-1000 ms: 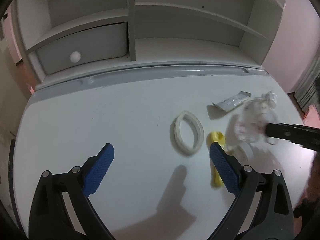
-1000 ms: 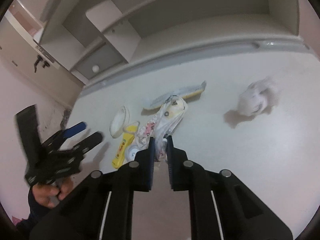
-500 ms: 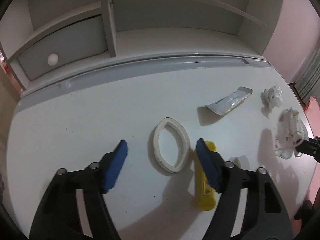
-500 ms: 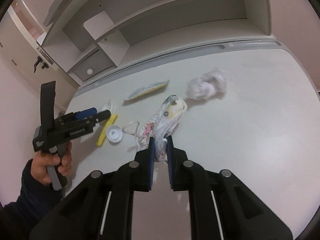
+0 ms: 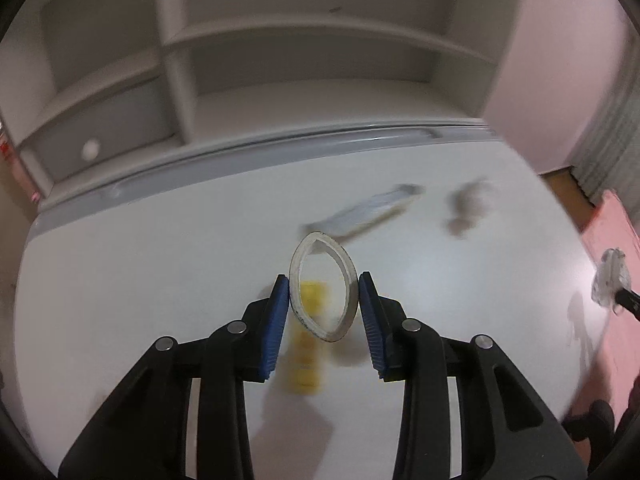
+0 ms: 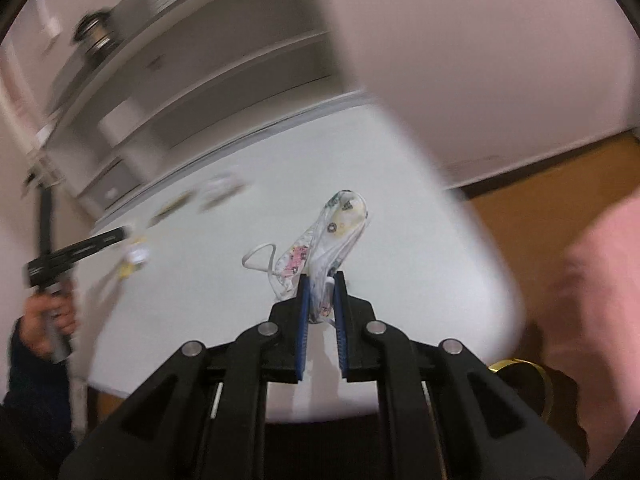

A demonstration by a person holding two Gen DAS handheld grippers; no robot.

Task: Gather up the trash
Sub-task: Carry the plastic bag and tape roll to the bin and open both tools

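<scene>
Jaws clamping ring (image 5: 322, 286), face mask (image 6: 332, 236)

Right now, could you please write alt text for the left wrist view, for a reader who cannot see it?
The left gripper has just closed its blue-padded jaws on a white oval ring, holding it above a white desk. A blurred yellow item lies on the desk below the ring, with a flat wrapper and crumpled paper beyond, before grey shelves.
</scene>
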